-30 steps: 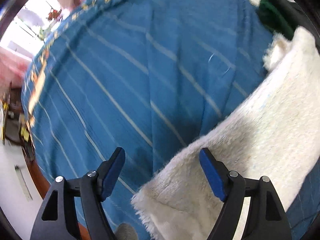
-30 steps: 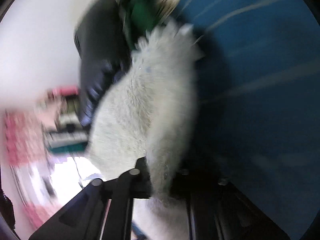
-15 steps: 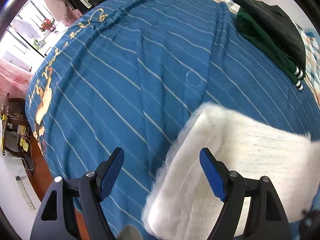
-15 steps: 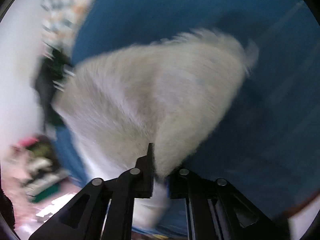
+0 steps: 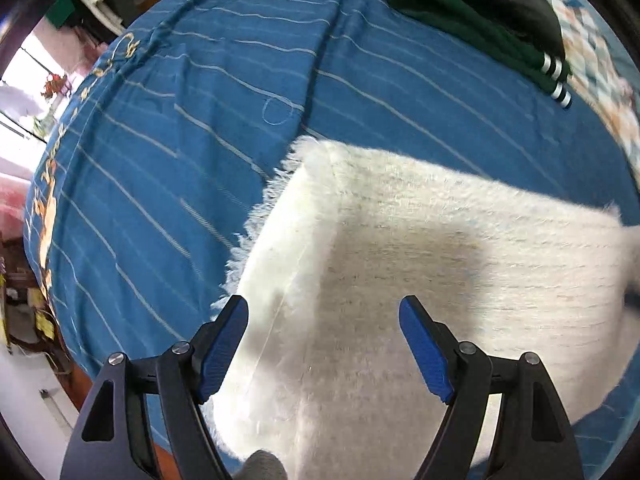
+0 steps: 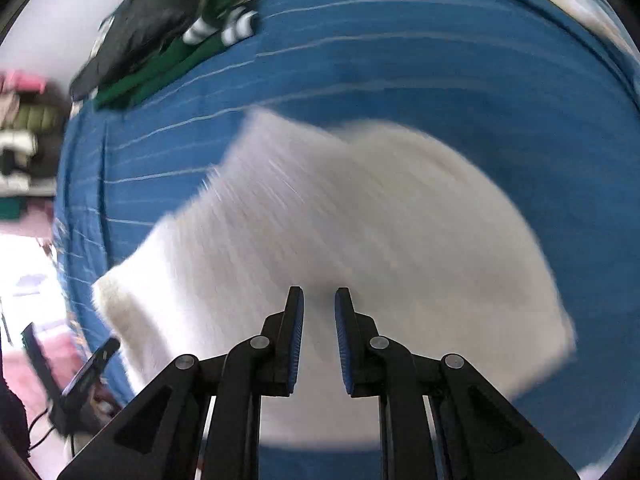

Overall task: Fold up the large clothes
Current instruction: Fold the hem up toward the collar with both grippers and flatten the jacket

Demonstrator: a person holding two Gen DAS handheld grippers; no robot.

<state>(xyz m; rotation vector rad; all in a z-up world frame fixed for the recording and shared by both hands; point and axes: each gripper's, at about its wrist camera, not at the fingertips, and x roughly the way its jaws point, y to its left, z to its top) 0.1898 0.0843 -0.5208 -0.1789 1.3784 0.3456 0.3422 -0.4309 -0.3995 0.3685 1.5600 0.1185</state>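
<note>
Blue striped bedspread point(image 5: 168, 160) — folded white fuzzy garment point(image 5: 400, 280) on it, both claws empty.

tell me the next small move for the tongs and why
Probably lift both tongs clear of the white fluffy garment. It lies folded flat on the blue bedspread; the left tongs are wide open and the right tongs show a narrow gap holding nothing, so the fold looks finished.
</note>
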